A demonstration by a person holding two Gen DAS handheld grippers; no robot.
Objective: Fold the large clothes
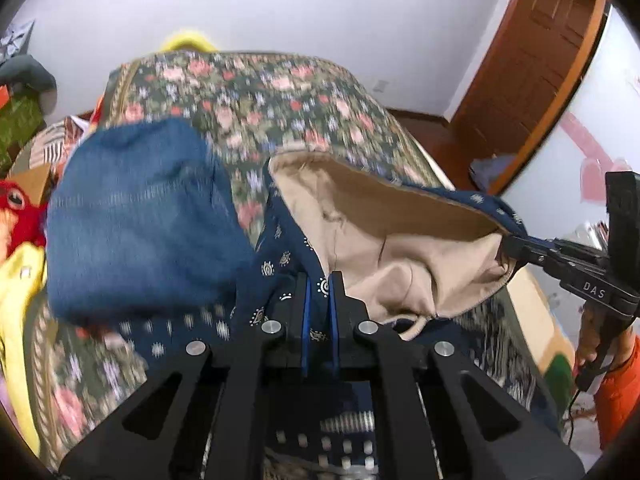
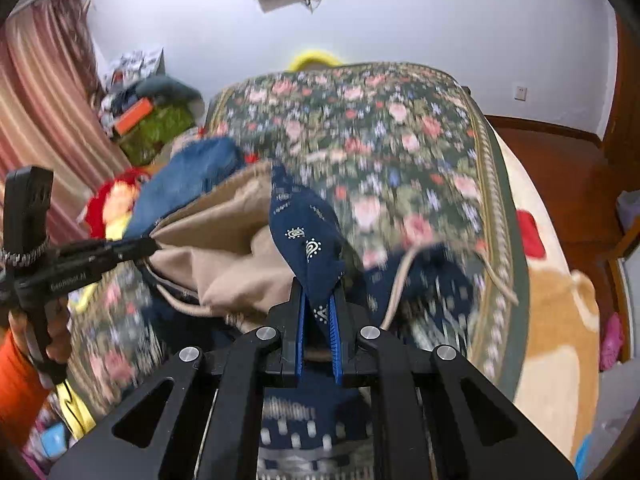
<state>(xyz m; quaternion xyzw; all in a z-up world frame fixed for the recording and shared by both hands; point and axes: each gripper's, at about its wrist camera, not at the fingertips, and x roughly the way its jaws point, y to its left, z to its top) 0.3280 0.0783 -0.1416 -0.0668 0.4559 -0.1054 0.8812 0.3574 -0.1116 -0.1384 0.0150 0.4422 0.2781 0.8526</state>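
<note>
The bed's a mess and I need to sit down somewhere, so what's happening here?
A person is folding clothes on the floral bedspread with a gripper in each hand. The left gripper and the right gripper are both shut on the edge of a navy patterned garment, holding it open between them so its tan lining shows. A blue denim piece lies beside it, and more clothes are piled at the bed's far side.
</note>
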